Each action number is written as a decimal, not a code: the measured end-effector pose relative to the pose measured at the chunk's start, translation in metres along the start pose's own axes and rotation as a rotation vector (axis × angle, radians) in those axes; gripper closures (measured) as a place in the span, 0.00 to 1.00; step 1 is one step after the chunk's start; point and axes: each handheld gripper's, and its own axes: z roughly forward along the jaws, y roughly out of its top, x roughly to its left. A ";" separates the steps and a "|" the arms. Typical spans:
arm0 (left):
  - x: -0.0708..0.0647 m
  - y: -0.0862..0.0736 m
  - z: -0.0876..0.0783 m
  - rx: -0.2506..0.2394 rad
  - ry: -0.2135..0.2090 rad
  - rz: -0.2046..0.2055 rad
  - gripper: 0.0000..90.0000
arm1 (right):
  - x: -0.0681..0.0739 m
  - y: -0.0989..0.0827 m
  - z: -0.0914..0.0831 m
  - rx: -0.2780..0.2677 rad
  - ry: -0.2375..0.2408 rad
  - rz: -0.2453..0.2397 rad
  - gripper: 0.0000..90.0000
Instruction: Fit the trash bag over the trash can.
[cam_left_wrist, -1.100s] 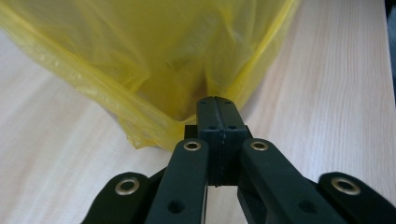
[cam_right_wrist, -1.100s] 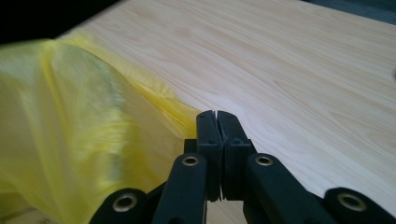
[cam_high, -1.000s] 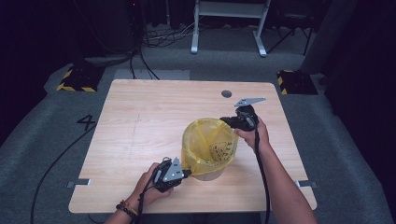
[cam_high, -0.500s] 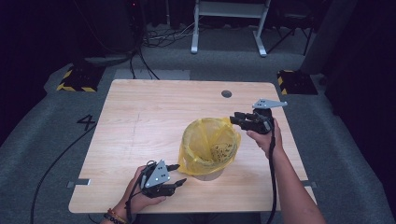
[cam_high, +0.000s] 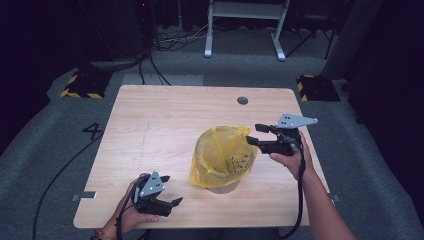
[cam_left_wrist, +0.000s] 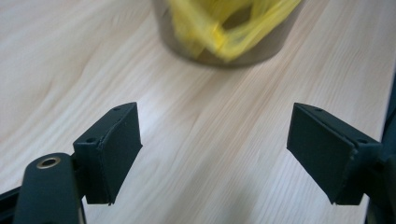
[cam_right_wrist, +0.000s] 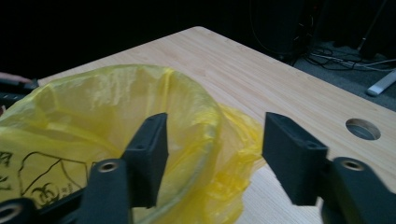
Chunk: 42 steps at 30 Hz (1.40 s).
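A small bin lined with a yellow bag (cam_high: 222, 160) stands a little right of the table's middle, its rim folded over the edge. My left gripper (cam_high: 171, 190) lies low near the front edge, left of the bin. Its jaws have just been opening and only bare wood lies between them (cam_left_wrist: 215, 149); the bin's base (cam_left_wrist: 224, 28) is ahead. My right gripper (cam_high: 255, 134) hovers at the bag's right rim. Its jaws have also just been opening (cam_right_wrist: 212, 154); the bag's rim (cam_right_wrist: 201, 121) shows in the gap, and neither pad presses it.
The wooden table (cam_high: 150, 125) has a round cable hole (cam_high: 242, 100) at the back right. Striped blocks (cam_high: 80, 85) and a white stand (cam_high: 245, 30) sit on the floor behind. A cable (cam_high: 300, 200) trails from my right gripper along the forearm.
Both grippers were shut on the bag's rim and have let go. The left one drew back to the front left, the right one moved right and upward.
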 end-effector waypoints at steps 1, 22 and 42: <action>0.002 -0.003 0.000 0.018 0.006 -0.003 0.19 | 0.004 0.001 -0.001 -0.001 0.001 -0.012 0.41; 0.016 -0.029 0.007 0.089 0.032 -0.047 0.18 | 0.053 0.012 0.025 0.138 0.089 -0.168 0.27; 0.015 -0.029 0.009 0.087 0.041 -0.046 0.17 | 0.060 0.009 0.057 0.339 0.083 -0.093 0.24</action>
